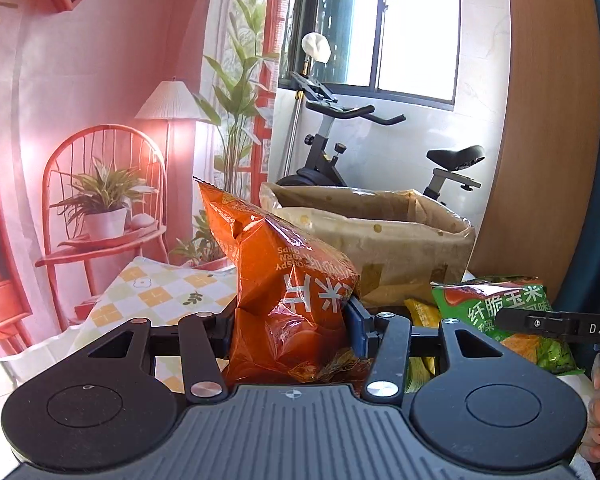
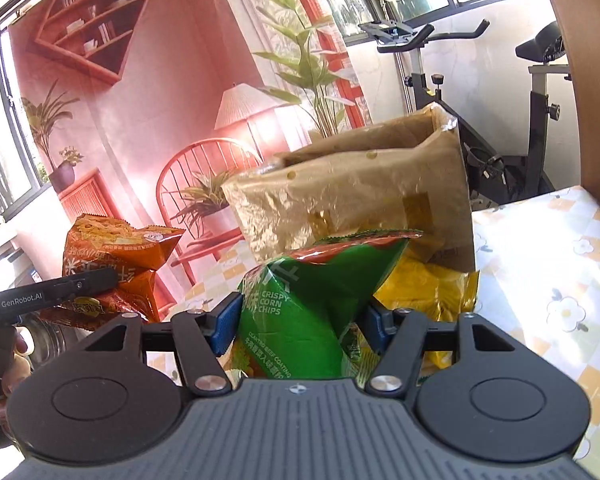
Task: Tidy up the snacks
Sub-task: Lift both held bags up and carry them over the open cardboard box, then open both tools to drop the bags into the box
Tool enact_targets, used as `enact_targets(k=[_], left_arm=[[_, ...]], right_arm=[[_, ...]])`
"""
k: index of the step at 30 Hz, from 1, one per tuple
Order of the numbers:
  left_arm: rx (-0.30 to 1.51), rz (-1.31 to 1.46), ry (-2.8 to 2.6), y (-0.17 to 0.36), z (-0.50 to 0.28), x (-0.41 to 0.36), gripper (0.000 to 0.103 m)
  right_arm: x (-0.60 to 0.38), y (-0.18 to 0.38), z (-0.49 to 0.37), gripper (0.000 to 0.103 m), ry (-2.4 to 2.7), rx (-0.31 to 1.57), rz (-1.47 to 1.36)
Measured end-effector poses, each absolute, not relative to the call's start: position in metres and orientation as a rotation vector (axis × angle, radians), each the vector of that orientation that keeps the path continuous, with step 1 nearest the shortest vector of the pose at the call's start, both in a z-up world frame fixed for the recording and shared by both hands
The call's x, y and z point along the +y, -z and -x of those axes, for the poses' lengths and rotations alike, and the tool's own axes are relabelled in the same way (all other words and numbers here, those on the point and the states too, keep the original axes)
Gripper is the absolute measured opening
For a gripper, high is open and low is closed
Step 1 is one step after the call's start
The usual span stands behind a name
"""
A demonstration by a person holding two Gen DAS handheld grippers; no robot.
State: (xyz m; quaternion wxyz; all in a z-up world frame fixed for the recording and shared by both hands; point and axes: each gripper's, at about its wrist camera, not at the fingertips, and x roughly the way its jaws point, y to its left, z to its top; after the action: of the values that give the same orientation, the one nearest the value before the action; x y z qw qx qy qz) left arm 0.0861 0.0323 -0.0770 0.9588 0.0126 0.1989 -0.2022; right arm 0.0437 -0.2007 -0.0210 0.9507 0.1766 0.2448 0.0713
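Two bags are lifted clear of the table (image 2: 548, 248), each pinched between closed jaws and standing long-axis upward: the left gripper (image 1: 290, 320) holds the orange chip bag (image 1: 284, 280), the right gripper (image 2: 300, 320) the green chip bag (image 2: 308, 300), both tilted slightly downward toward the open brown paper bag (image 2: 352, 196) just ahead.

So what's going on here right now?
A person is sorting snacks with a gripper in each hand. The left gripper is clamped on an orange chip bag, the right gripper on a green chip bag. Both bags are held up in front of an open brown paper bag on the checked tablecloth. A yellow bag lies by the paper bag's base.
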Motion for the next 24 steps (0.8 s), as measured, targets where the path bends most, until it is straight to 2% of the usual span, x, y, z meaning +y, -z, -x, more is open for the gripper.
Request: enact_targets(k=[12, 17, 24], left_arm=[[0.332, -0.086, 0.455, 0.025, -0.173, -0.064, 0.053], [0.348, -0.147, 0.404, 0.019, -0.233, -0.103, 0.054], [0.429, -0.217, 0.324, 0.041, -0.292, -0.13, 0.054]], right_arm=[[-0.25, -0.058, -0.136, 0.063, -0.028, 0.307, -0.184], [-0.258, -0.055, -0.193, 0.063, 0.014, 0.313, -0.111], [-0.266, -0.018, -0.262, 0.064, 0.041, 0.417, -0.062]])
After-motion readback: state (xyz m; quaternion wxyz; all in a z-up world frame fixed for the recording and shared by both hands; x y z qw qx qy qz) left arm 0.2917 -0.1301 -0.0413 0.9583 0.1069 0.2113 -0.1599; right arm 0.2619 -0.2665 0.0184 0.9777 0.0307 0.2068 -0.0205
